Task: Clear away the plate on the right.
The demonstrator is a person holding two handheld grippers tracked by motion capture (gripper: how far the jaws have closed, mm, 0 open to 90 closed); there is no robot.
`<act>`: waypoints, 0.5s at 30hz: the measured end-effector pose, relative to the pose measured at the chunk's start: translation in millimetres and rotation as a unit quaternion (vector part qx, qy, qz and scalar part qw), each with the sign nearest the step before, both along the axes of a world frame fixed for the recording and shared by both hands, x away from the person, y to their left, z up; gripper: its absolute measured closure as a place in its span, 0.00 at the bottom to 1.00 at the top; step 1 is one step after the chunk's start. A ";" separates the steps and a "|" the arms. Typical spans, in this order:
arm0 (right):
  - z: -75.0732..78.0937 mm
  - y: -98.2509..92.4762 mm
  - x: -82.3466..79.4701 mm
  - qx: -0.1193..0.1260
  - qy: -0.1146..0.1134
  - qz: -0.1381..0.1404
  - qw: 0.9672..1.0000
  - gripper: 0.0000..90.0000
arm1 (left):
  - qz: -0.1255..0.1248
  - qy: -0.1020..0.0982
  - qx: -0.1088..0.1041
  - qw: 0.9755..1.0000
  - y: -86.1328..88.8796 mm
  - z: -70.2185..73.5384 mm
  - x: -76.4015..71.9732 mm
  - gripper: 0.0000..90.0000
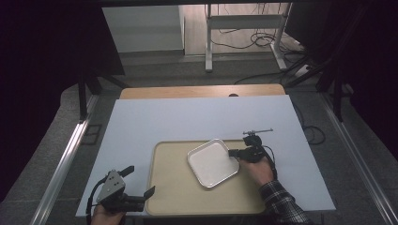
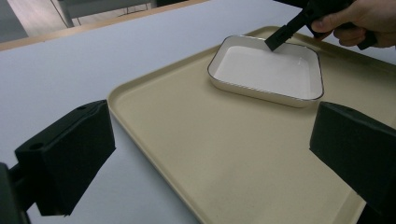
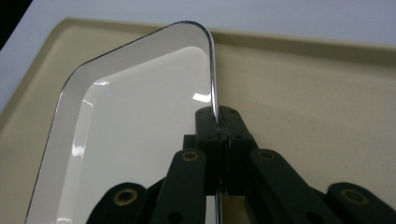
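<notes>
Right gripper (image 3: 218, 122): I'm pinching the white dish (image 1: 212, 162) by its right rim.
Left gripper (image 1: 141, 182): I'm holding it wide open, empty, near left.
Progress: dish sitting on the tray (image 1: 178, 197); releasing remains, I judge.

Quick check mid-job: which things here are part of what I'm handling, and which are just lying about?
In the job:
- white dish, its rim clamped by the right gripper
- beige tray under the dish
- left gripper, open, beside the tray

Lying about:
- wooden board at the table's far edge
- cables on the floor
</notes>
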State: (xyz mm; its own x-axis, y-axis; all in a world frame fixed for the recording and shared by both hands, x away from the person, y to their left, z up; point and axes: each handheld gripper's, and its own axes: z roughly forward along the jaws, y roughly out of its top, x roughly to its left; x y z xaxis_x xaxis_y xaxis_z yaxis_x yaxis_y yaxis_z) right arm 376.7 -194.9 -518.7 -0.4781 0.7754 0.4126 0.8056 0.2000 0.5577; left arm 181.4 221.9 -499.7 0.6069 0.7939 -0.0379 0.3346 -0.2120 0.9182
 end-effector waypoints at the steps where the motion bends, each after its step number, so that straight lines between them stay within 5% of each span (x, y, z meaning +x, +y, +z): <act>1: -0.7 -0.2 0.2 0.000 -0.001 0.000 1.000 0.97 | 0.000 0.000 0.000 1.000 0.0 0.0 0.0 0.00; 8: 3.9 -5.8 -0.2 -0.008 -0.030 0.004 1.000 0.81 | 0.000 0.000 -0.002 1.000 0.4 -0.1 0.1 0.00; 15: 17.7 -8.6 -11.9 -0.022 -0.090 0.034 0.995 0.82 | 0.000 0.000 -0.003 1.000 0.5 -0.1 0.1 0.00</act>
State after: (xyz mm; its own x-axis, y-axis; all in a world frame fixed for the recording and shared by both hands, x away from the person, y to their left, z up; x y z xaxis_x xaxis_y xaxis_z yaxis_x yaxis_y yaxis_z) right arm 364.8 -203.5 -501.0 -0.5930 0.7541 0.2824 0.6777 0.2779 0.6808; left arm 181.5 222.3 -499.8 0.6067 0.7938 -0.0420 0.3338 -0.2065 0.9197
